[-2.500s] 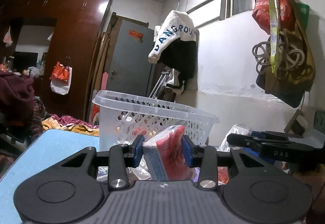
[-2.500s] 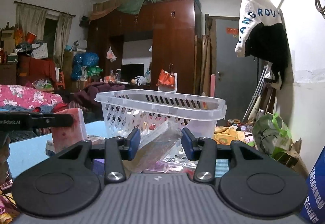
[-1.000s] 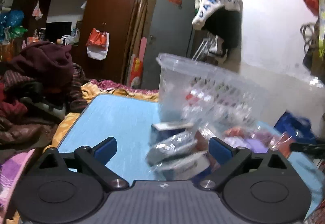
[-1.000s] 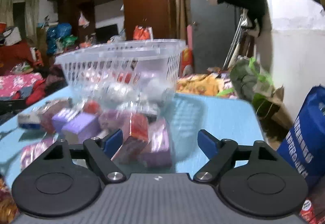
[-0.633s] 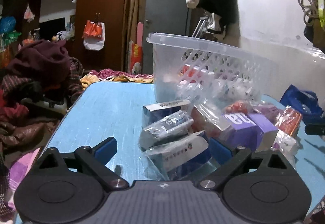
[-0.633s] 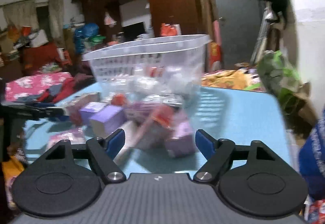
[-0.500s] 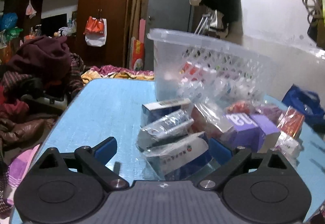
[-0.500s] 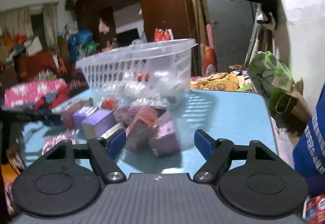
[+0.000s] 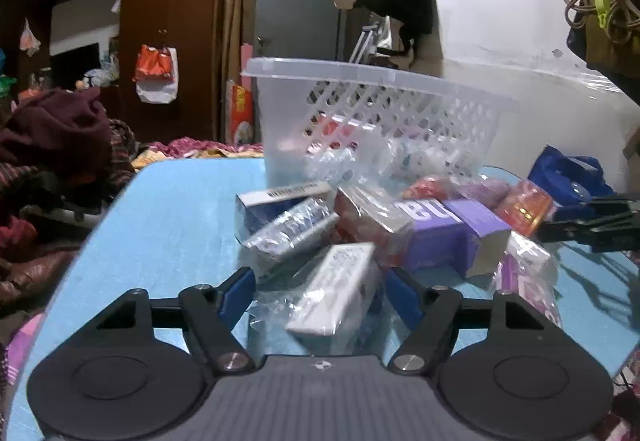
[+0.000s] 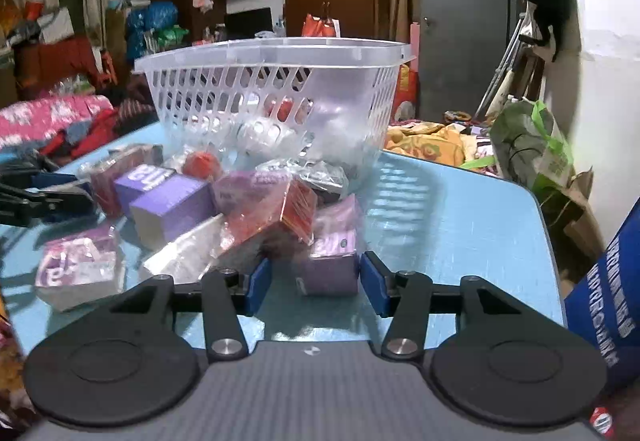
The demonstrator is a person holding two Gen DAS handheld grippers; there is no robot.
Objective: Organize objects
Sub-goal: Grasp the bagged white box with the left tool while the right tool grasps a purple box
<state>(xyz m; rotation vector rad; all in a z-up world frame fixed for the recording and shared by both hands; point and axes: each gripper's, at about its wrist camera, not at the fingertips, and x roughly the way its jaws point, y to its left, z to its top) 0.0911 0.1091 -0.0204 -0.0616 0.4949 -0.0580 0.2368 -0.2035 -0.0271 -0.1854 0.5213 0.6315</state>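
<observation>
Left wrist view: the light blue table (image 9: 168, 225) is the biggest thing in sight, with a broad bare stretch on its left running to a rounded edge, beyond which lie heaps of dark clothes (image 9: 60, 145). The clear plastic laundry-style basket (image 9: 372, 113) stands upright toward the far side of the table, a few red and wrapped items showing through its slotted walls. In front of it, touching its base, lies a pile of wrapped packets: a purple box (image 9: 448, 237), a blue box with a barcode (image 9: 276, 201), and a small red packet (image 9: 524, 207) at the right. The left gripper (image 9: 320, 297) is spread open around a white plastic-wrapped packet (image 9: 336, 293) at the near edge of the pile; whether the pads touch the wrapping cannot be told.

In the right wrist view, bare table (image 10: 460, 225) runs right of the pile to the right edge, where a blue bag (image 10: 604, 293) and a green bag (image 10: 528, 149) sit just beyond. The right gripper (image 10: 314, 281) is open, with a small purple packet (image 10: 332, 265) between its pads (image 10: 374, 285), a gap showing on the left side. The basket (image 10: 276, 93) stands behind the pile.
</observation>
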